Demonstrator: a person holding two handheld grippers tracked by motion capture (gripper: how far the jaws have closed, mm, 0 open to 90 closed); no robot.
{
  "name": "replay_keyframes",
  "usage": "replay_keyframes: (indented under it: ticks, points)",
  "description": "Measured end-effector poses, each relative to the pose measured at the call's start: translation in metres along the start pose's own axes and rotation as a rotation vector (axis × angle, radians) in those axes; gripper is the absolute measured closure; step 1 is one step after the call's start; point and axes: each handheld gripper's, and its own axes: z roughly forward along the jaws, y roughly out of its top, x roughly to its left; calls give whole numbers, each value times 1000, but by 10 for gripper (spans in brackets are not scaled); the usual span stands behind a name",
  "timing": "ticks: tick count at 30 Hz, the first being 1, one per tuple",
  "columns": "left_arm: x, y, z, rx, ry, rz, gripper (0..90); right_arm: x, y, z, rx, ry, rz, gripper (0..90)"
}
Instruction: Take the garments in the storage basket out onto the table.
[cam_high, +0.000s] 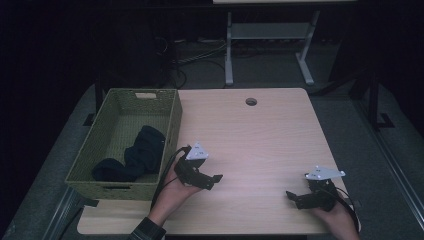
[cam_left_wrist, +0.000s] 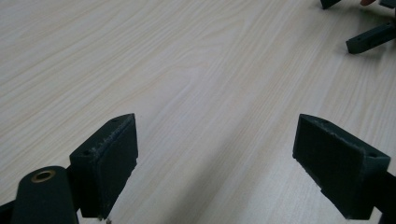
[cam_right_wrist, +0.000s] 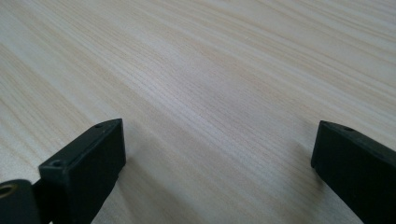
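Wood underfoot: pale grained table (cam_high: 260, 135), bare between both grippers.
Right gripper (cam_high: 300, 198): nearest the person's edge, at about 4 o'clock on the tabletop; jaws stand wide apart with nothing between them, pointing toward 9 o'clock. In its own view (cam_right_wrist: 215, 154) bare wood lies between the pads.
Left gripper (cam_high: 212, 180): a little farther in, at about 7 o'clock on the table; jaws likewise spread wide and empty, aimed toward 3 o'clock, away from the basket. Its own view (cam_left_wrist: 215, 154) looks across bare wood at the other gripper's tips.
Dark cloth (cam_high: 132, 157): bunched inside the basket, lying at roughly 10 o'clock from the left gripper, close by; its long axis runs from 7 to 1 o'clock.
Woven basket (cam_high: 172, 117): green, on the table's left side, its near-right wall just beside the left hand (cam_high: 172, 187).
Nearer hand: clearly the left; the right gripper sits well apart from the cloth.
Likely hinge of the next move: I'd judge the left gripper must swing round toward 10 o'clock and over the basket wall.
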Motion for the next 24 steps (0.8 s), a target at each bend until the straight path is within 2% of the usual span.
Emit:
replay_keyframes:
  ticks: [17, 24]
  points:
    - [4, 13, -5, -1, -24, 16, 137, 0, 0, 0, 0, 0, 0, 27]
    - [6, 18, -7, 14, -47, 13, 137, 0, 0, 0, 0, 2, 1, 27]
